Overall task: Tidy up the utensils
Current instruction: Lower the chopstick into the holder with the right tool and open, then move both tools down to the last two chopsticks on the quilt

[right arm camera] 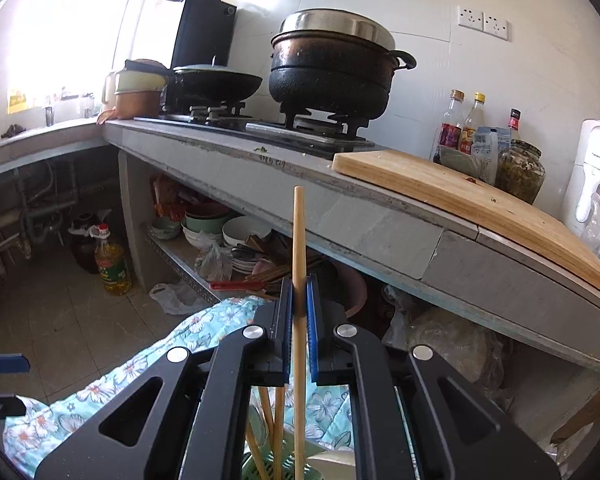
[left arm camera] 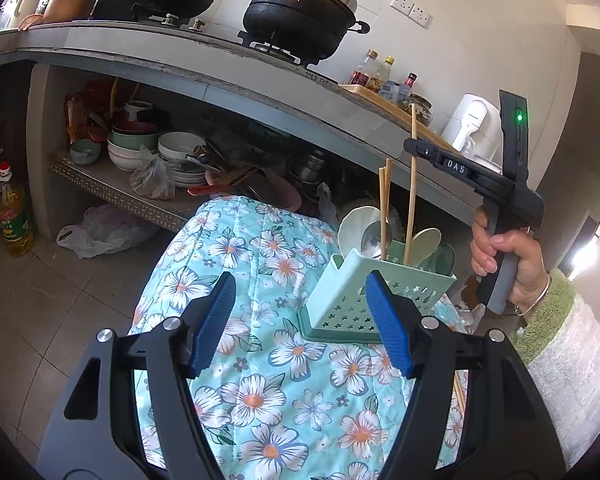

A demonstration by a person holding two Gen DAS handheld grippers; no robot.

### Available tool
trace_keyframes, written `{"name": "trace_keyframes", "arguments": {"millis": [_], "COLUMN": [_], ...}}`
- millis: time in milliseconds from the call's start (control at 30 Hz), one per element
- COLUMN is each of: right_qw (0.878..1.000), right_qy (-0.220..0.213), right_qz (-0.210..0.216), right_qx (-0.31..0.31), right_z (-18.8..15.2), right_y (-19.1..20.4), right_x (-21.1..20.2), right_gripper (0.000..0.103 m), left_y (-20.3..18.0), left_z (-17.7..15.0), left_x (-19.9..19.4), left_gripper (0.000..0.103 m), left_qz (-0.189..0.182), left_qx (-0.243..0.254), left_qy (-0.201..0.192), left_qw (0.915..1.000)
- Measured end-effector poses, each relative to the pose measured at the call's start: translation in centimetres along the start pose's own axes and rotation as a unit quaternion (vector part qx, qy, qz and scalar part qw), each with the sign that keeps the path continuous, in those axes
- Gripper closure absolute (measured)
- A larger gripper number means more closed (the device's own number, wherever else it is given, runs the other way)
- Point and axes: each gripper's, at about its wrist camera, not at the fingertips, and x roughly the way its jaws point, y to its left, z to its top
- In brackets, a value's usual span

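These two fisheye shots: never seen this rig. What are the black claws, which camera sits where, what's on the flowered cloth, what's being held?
No robot here: a person carries a handheld two-finger gripper in each hand, each with a camera looking along its fingers.

The left wrist view shows the left gripper open and empty, above the flowered cloth. On the cloth stands a green utensil holder with spoons and chopsticks in it. At right, the person's hand grips the other tool's handle.

The right wrist view shows the right gripper shut on a single chopstick, held upright over the holder. Behind is a kitchen counter with pots.
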Motion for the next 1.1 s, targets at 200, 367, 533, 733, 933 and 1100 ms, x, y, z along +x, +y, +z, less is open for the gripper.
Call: {"name": "trace_keyframes", "arguments": {"millis": [200,367,533,733,933,1100], "right_qw": [0.998,0.996,0.996,0.997,0.985,0.947], "right_qy": [0.043,0.077,0.081,0.061,0.066,0.116], "right_qz": [0.004,0.011,0.011,0.022,0.036,0.044], "right_qx": [-0.04,-0.05,-0.035,0.029,0.158,0.297], "right_z": [-2.9,-4.6,-5.3,-6.2,-10.0,-17.7], "right_y": [1.5,1.9,1.6,-0.7,-5.2,-9.3], "right_x": [0.9,1.0,-0.6,-5.7,-12.9,-17.1], "right_gripper": [0.096,0.095,0.07,0.066,0.064,0.064], "left_y": [0.1,-0.2,-0.5,-1.8,-3.8,-6.1], "left_z": [-0.1,-0.1,-0.2,-0.7,-1.7,-3.4], "left_x": [0.1,0.1,0.2,0.6,1.5,3.2], "left_gripper": [0.039,0.039,0.039,0.039,0.038,0.036], "left_qz": [-0.003,-0.006,-0.009,-0.023,-0.049,-0.077], "left_qx": [-0.005,-0.001,0.0,0.013,0.036,0.055], "left_qy": [0.004,0.005,0.01,0.02,0.045,0.085], "left_qw": [1.0,1.0,0.9999,0.9994,0.9971,0.9918]}}
